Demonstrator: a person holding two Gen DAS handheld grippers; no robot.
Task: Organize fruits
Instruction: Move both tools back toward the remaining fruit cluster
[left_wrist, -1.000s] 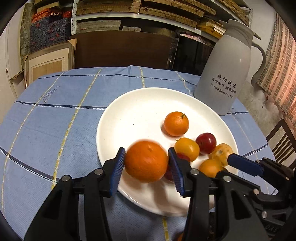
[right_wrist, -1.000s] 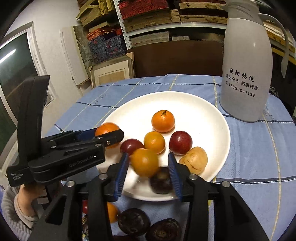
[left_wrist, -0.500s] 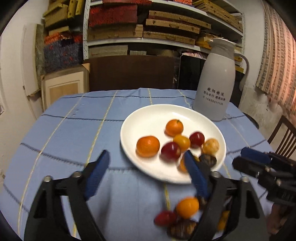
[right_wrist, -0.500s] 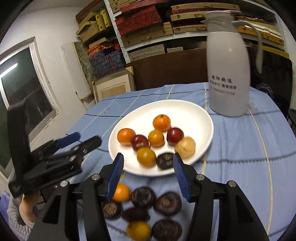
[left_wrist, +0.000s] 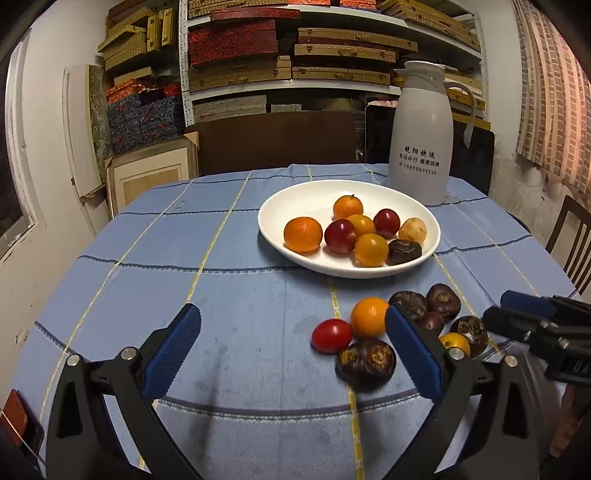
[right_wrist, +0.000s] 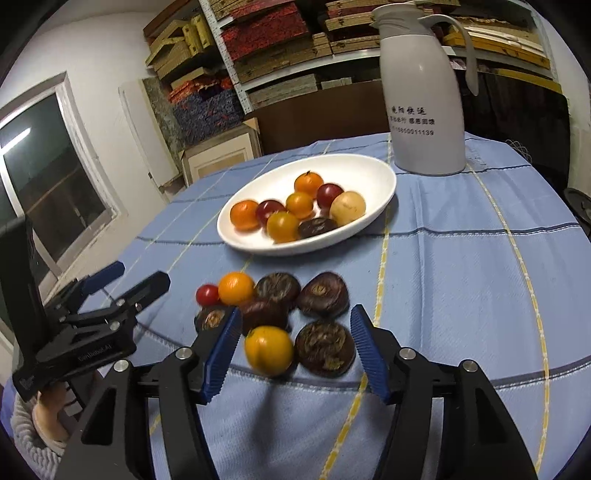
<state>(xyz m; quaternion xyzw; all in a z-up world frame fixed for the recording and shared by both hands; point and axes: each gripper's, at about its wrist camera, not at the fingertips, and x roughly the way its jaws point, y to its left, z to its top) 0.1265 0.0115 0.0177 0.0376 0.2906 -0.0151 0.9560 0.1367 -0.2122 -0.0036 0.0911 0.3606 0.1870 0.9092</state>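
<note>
Both tools, left tool (left_wrist: 291, 354) and right tool (right_wrist: 295, 350), gape empty, the right straddling a round yellow-orange fruit (right_wrist: 269, 350), likely next for the white ceramic plate (right_wrist: 354, 236) beyond.

We read two rows of dark print on the side of the white thermos jug (left_wrist: 421, 136). The upper row is Chinese characters, too small for us to make out with confidence in either view. Beneath it we read the number 15850011139, clearest in the right wrist view, where the jug (right_wrist: 421, 96) stands nearer. On the black body of the left gripper (right_wrist: 125, 291), seen from the right wrist camera, we find small pale lettering, but it is too blurred for us to read. We find no other legible writing.
</note>
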